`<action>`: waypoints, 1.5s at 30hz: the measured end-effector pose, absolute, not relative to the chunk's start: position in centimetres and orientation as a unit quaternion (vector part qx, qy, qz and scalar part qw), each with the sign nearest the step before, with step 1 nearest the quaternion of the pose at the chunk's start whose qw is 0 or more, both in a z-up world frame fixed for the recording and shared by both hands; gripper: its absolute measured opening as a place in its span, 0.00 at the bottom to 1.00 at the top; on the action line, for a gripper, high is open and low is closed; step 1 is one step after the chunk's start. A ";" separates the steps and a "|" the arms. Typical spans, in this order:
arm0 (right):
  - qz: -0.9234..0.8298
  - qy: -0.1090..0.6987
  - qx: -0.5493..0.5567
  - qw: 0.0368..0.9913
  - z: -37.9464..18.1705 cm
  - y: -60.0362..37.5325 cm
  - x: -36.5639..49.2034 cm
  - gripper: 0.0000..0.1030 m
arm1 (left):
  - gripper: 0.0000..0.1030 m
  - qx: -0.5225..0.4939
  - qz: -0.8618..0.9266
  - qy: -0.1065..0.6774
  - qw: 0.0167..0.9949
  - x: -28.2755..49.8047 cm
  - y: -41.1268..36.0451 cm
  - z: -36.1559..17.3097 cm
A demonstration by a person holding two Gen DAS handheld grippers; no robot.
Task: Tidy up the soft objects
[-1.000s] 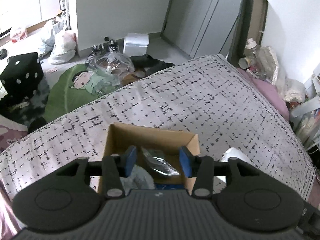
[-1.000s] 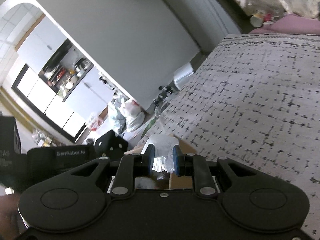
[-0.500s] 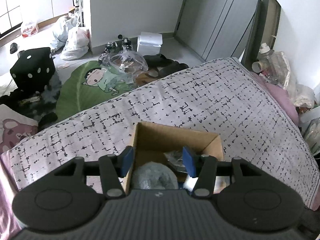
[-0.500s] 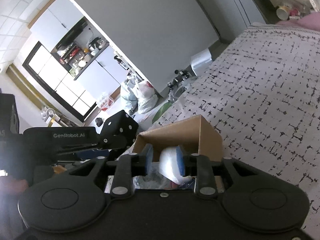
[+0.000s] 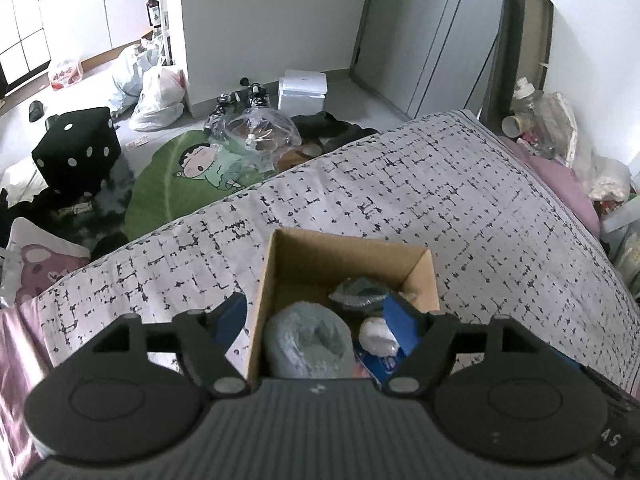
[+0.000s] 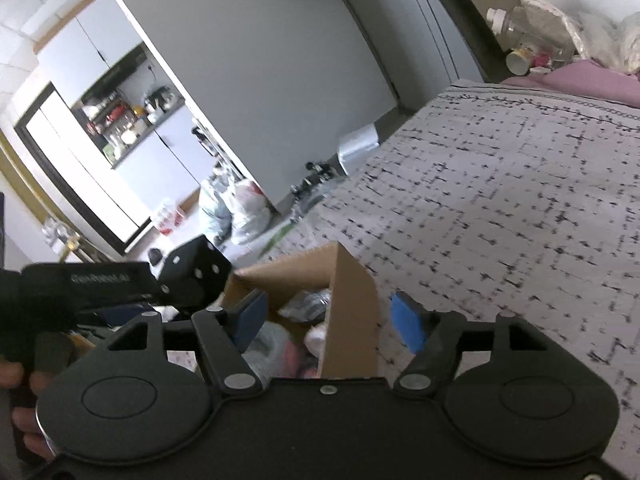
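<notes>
Black tongs (image 5: 316, 320) w/ blue pads (image 5: 400, 320), silver screws, second tongs (image 6: 328, 320) same, "GenRobot.AI" marking

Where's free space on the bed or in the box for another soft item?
Bare bedspread beyond and right of the cardboard box. Inside, only the far-left corner is open; the grey bundle, white packet and crinkled bag crowd the near side.
</notes>
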State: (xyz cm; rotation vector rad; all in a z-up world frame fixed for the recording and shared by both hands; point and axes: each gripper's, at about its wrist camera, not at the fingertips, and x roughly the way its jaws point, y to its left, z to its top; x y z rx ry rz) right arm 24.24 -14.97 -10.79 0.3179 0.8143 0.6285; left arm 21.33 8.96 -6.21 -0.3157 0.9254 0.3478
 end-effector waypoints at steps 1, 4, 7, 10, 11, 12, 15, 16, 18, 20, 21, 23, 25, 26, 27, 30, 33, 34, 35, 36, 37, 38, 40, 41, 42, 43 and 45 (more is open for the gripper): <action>0.296 0.389 0.147 0.860 -10.7 -15.0 24.0 0.70 | 0.77 -0.150 0.167 0.442 0.869 21.1 8.7 -6.2; 0.284 0.390 0.130 0.866 -10.2 -15.1 23.5 0.76 | 0.77 -0.145 0.164 0.440 0.871 20.3 8.0 -5.8; 0.281 0.392 0.124 0.867 -9.8 -15.4 23.1 0.79 | 0.78 -0.142 0.162 0.443 0.870 19.6 7.5 -5.5; 0.279 0.395 0.117 0.868 -9.4 -15.4 22.6 0.83 | 0.78 -0.145 0.165 0.442 0.870 18.8 7.3 -5.1; 0.278 0.394 0.111 0.869 -9.3 -15.5 22.4 0.83 | 0.78 -0.145 0.165 0.440 0.871 18.4 7.2 -4.9; 0.277 0.393 0.105 0.870 -9.2 -15.4 22.1 0.84 | 0.79 -0.144 0.164 0.439 0.871 18.1 7.2 -4.8; 0.281 0.395 0.096 0.869 -8.9 -15.4 21.3 0.88 | 0.83 -0.140 0.166 0.438 0.872 17.1 6.9 -4.3; 0.282 0.395 0.094 0.869 -8.8 -15.4 21.1 0.89 | 0.84 -0.139 0.167 0.437 0.873 16.7 6.8 -4.2; 0.283 0.395 0.088 0.870 -8.6 -15.4 20.5 0.89 | 0.85 -0.138 0.168 0.434 0.874 15.9 6.6 -4.0; 0.283 0.395 0.083 0.870 -8.4 -15.4 20.0 0.90 | 0.85 -0.139 0.169 0.434 0.874 15.3 6.5 -3.9; 0.282 0.396 0.080 0.870 -8.3 -15.4 19.8 0.90 | 0.85 -0.139 0.170 0.435 0.873 14.9 6.5 -3.8; 0.283 0.394 0.076 0.871 -8.0 -15.6 19.3 0.90 | 0.85 -0.140 0.171 0.434 0.873 14.3 6.3 -3.7; 0.282 0.393 0.075 0.872 -7.7 -15.8 18.8 0.90 | 0.86 -0.140 0.171 0.432 0.874 13.6 6.0 -3.5; 0.281 0.393 0.074 0.872 -7.5 -16.0 18.6 0.90 | 0.86 -0.140 0.170 0.431 0.875 13.4 5.9 -3.4; 0.281 0.392 0.073 0.873 -7.4 -16.1 18.3 0.91 | 0.86 -0.140 0.171 0.430 0.875 13.1 5.7 -3.2; 0.280 0.391 0.071 0.874 -6.8 -16.6 17.7 0.91 | 0.86 -0.140 0.171 0.427 0.877 12.4 5.4 -2.9; 0.274 0.397 0.069 0.873 -6.2 -17.2 17.0 0.93 | 0.86 -0.139 0.169 0.425 0.878 11.6 5.0 -2.4; 0.271 0.398 0.068 0.874 -6.1 -17.4 16.8 0.93 | 0.87 -0.138 0.168 0.426 0.878 11.3 4.8 -2.3; 0.265 0.400 0.063 0.875 -5.8 -17.5 16.6 0.93 | 0.89 -0.138 0.166 0.427 0.878 11.1 4.6 -2.2; 0.260 0.403 0.059 0.876 -5.5 -17.6 16.4 0.93 | 0.90 -0.138 0.164 0.427 0.879 10.8 4.4 -2.0; 0.256 0.405 0.056 0.876 -5.2 -17.7 16.1 0.93 | 0.92 -0.137 0.162 0.427 0.879 10.5 4.2 -1.9; 0.254 0.406 0.054 0.876 -4.9 -17.9 15.8 0.94 | 0.92 -0.137 0.160 0.427 0.879 10.2 4.0 -1.7; 0.255 0.405 0.053 0.877 -4.2 -18.3 15.1 0.97 | 0.94 -0.135 0.155 0.428 0.880 9.5 3.6 -1.4; 0.255 0.401 0.052 0.878 -3.7 -18.5 14.7 1.00 | 0.95 -0.132 0.153 0.427 0.881 9.0 3.3 -1.1; 0.254 0.398 0.051 0.880 -3.3 -18.7 14.3 1.00 | 0.96 -0.129 0.151 0.425 0.883 8.6 3.1 -0.8; 0.253 0.398 0.050 0.881 -2.9 -18.9 13.9 1.00 | 0.98 -0.128 0.148 0.423 0.885 8.2 2.9 -0.6; 0.249 0.399 0.050 0.881 -2.2 -19.3 13.3 1.00 | 0.99 -0.129 0.142 0.419 0.888 7.4 2.6 -0.1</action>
